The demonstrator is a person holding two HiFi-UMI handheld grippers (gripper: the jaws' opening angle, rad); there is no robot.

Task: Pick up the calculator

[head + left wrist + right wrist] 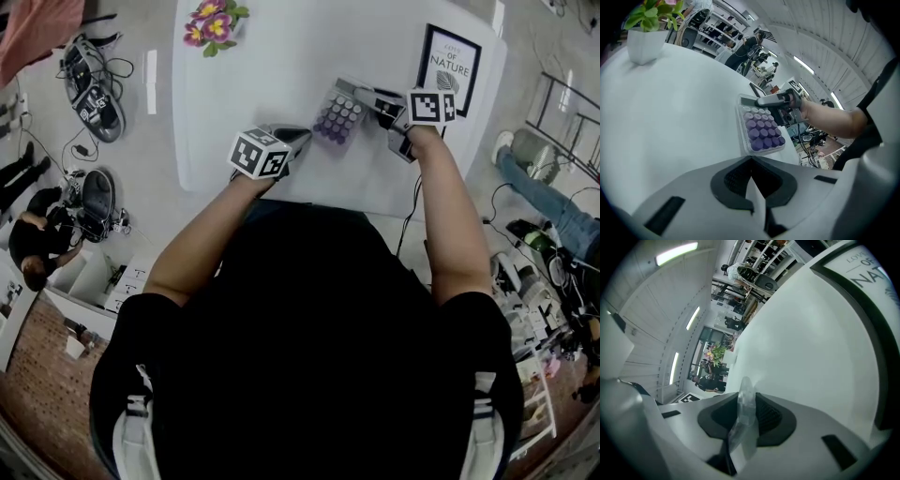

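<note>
The right gripper point(745, 405) was clamped on the clear edge of the calculator point(337, 116), which sat on the white table point(262, 75). The grasp appeared made, with the lift remaining. The left gripper point(752, 186) stood closed and empty nearby.

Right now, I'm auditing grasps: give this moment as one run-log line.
right gripper: jaws shut on calculator, clear edge | left gripper: jaws shut, empty, apart from calculator | lift: cannot tell
</note>
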